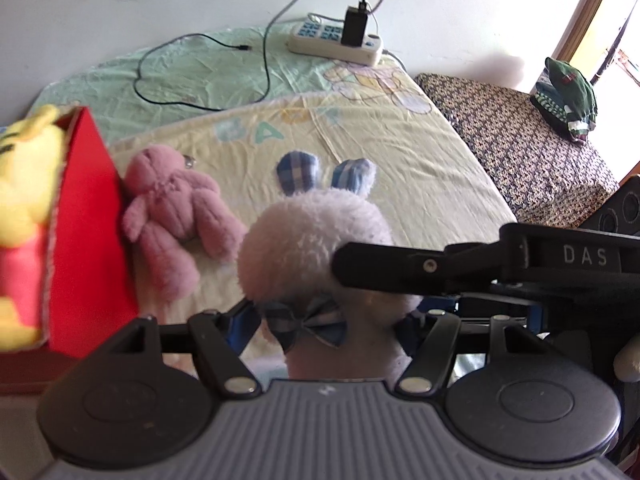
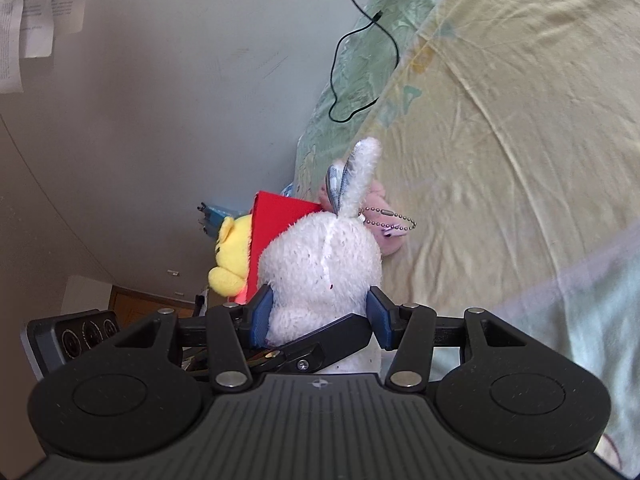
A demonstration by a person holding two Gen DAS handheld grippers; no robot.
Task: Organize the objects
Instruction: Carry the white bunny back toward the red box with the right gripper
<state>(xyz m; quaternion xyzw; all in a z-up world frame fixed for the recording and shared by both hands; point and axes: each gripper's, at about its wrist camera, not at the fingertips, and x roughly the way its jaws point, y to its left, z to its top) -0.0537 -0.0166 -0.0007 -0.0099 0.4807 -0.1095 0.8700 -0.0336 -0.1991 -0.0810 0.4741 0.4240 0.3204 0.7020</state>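
Left wrist, white rabbit [image 1: 316, 236] upright, ears up

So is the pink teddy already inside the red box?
No. The pink teddy lies on the yellow sheet beside the red box, outside it; only the yellow plush sits in the box.

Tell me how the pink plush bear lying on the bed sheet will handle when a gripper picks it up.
The pink plush bear looks soft and stuffed, so it will probably squash between the fingers and feel light. Its limbs are splayed limply on the bed sheet, so they will likely dangle. The fuzzy surface should grip well, not slip.
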